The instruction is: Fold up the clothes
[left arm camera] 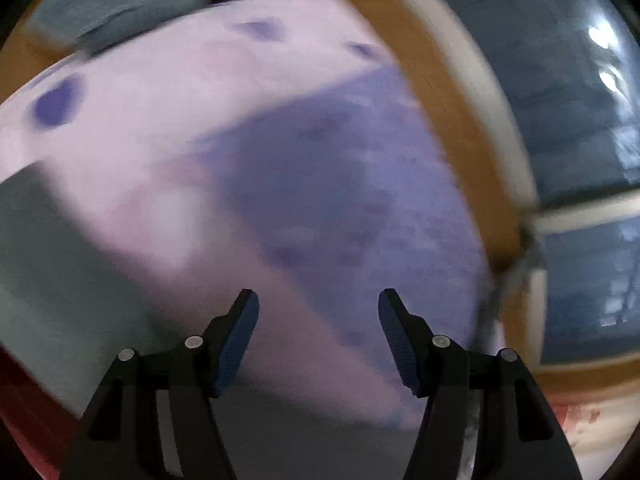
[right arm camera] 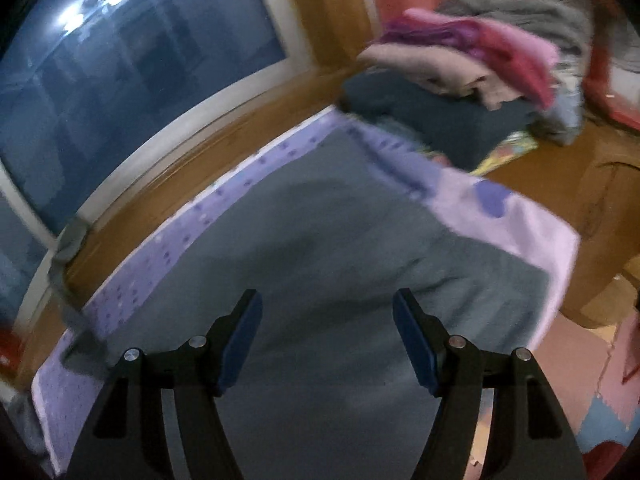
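Both the left gripper [left arm camera: 319, 300] and right gripper [right arm camera: 327, 300] are released and empty above the teal garment [right arm camera: 320, 240] on the lilac sheet [right arm camera: 532, 232]; next fold needs a fresh edge grab

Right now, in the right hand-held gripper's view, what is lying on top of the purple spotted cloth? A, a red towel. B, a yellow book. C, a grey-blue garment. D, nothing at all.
C: a grey-blue garment lies spread over the purple spotted cloth, whose border shows around its edges.
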The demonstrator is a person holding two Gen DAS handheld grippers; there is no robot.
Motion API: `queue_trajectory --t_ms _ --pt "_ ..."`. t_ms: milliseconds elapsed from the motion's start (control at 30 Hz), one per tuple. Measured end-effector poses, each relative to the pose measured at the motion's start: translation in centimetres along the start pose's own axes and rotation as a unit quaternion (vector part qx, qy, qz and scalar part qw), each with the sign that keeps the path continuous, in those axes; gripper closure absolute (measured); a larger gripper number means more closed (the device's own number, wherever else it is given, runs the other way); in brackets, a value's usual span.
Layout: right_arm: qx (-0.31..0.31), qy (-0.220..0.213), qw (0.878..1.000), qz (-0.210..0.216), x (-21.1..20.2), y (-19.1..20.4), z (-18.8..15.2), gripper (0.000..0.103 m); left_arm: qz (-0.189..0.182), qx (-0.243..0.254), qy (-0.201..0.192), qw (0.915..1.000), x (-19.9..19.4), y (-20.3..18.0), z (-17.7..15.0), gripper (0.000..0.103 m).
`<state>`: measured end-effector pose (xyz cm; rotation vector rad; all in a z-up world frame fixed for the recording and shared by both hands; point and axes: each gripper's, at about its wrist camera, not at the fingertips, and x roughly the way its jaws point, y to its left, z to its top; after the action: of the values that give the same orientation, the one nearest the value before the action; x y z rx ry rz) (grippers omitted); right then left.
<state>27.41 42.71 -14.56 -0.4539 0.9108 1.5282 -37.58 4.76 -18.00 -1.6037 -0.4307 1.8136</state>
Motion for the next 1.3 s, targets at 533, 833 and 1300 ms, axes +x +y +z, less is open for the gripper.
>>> queue_trajectory --t_ms 533,833,1300 --pt "-0.094 0.289 0.827 0.474 10.7 20.9 -0.9 0.037 -0.057 0.041 0.121 0.9902 23.3 -25.9 0.0 0.030" --pt "-0.036 0.377 0.809 0.449 14.0 23.7 -3.9 0.037 -0.104 0.068 0.078 0.9892 18.6 -27.3 0.8 0.093" --pt "0.047 0.256 0.915 0.307 10.7 10.0 -2.4 0.037 -0.034 -0.007 -0.107 0.9936 -1.0 -16.8 0.4 0.017"
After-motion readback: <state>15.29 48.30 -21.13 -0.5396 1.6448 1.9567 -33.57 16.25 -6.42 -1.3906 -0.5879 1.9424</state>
